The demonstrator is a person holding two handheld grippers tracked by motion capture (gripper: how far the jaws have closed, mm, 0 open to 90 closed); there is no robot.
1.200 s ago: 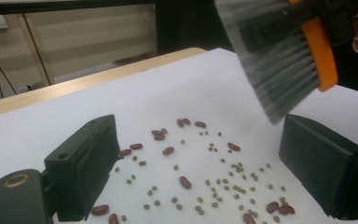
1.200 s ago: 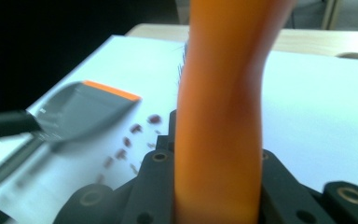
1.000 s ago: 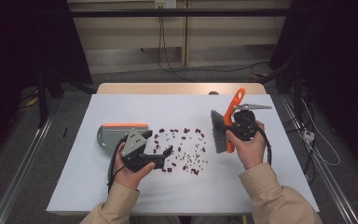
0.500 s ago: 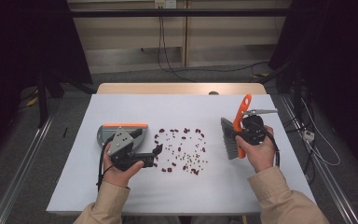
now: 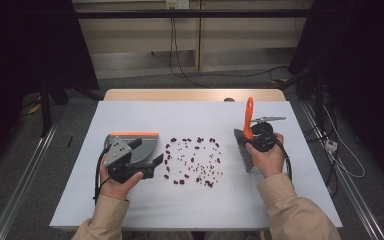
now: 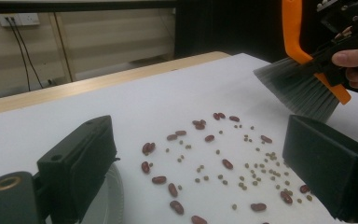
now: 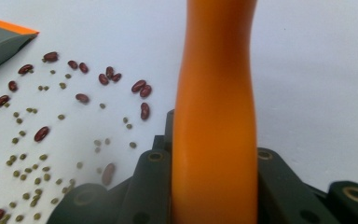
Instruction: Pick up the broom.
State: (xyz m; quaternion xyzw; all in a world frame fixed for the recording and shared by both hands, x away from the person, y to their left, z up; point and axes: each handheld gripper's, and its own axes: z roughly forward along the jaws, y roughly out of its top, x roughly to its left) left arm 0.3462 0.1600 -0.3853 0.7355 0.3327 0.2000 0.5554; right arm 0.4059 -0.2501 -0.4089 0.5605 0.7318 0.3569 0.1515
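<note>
your right gripper (image 5: 254,140) clamps the brush (image 5: 246,140) upright beside the scattered beans (image 5: 192,160), bristles low to sweep them toward the dustpan (image 5: 139,145), which your open left gripper (image 5: 147,152) hovers over.

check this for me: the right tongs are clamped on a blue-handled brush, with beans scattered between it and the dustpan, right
Not quite: the brush handle is orange, not blue, as the right gripper view shows most plainly. The rest holds: the right tongs are clamped on it, and the beans lie scattered between it and the dustpan.
</note>
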